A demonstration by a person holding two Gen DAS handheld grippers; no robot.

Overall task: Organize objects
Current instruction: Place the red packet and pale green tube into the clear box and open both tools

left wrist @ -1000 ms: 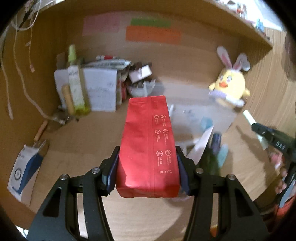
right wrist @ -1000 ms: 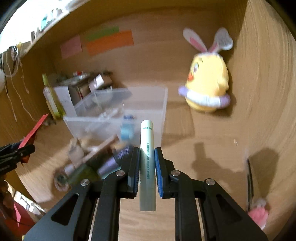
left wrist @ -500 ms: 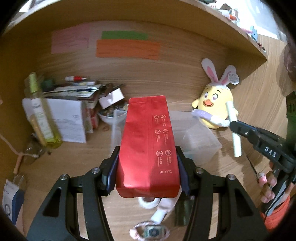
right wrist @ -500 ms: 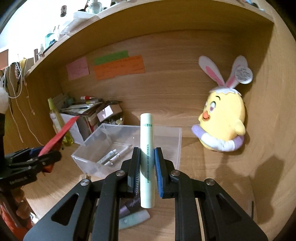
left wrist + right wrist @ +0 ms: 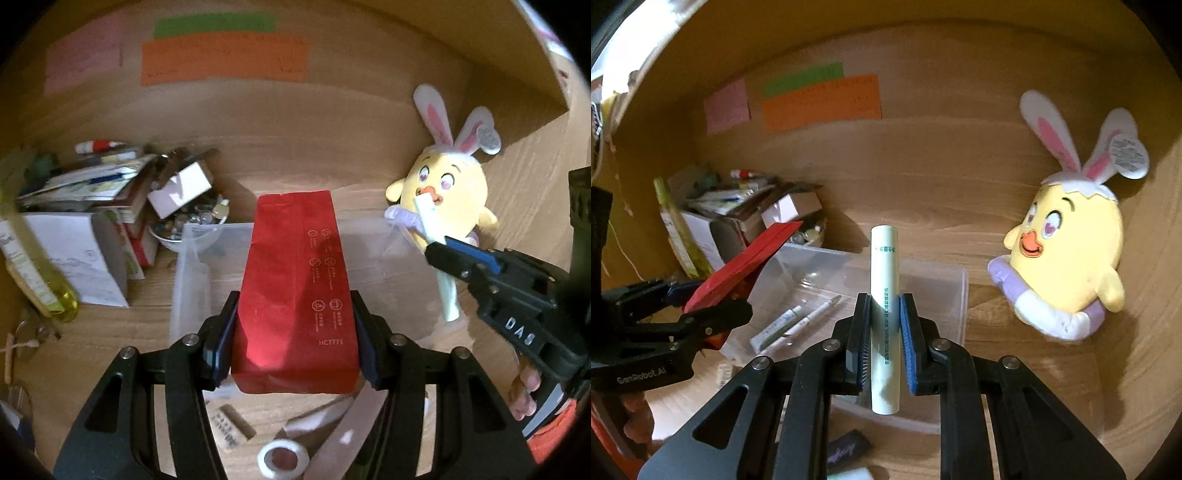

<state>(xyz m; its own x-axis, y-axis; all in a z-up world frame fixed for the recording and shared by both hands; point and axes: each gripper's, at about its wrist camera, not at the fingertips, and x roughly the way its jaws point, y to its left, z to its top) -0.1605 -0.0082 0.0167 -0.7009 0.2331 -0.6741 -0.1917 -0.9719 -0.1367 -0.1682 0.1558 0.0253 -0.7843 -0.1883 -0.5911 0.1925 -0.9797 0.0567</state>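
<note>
My left gripper (image 5: 295,332) is shut on a red foil pouch (image 5: 299,288) and holds it above the near part of a clear plastic bin (image 5: 188,273). My right gripper (image 5: 884,332) is shut on a pale green tube (image 5: 884,295) held upright over the same bin (image 5: 934,284). The bin holds a small tube and a pen (image 5: 798,321). The right gripper with its tube shows at the right of the left wrist view (image 5: 454,262). The left gripper with the pouch shows at the left of the right wrist view (image 5: 713,302).
A yellow chick plush with rabbit ears (image 5: 1067,258) sits right of the bin. A cluttered pile of boxes, papers and a bowl (image 5: 122,206) and a yellow-green bottle (image 5: 33,273) stand to the left. A tape roll (image 5: 282,459) and small items lie in front.
Both grippers have moved forward toward the bin, which now lies right under the pouch and the tube. Both still hold their objects.
</note>
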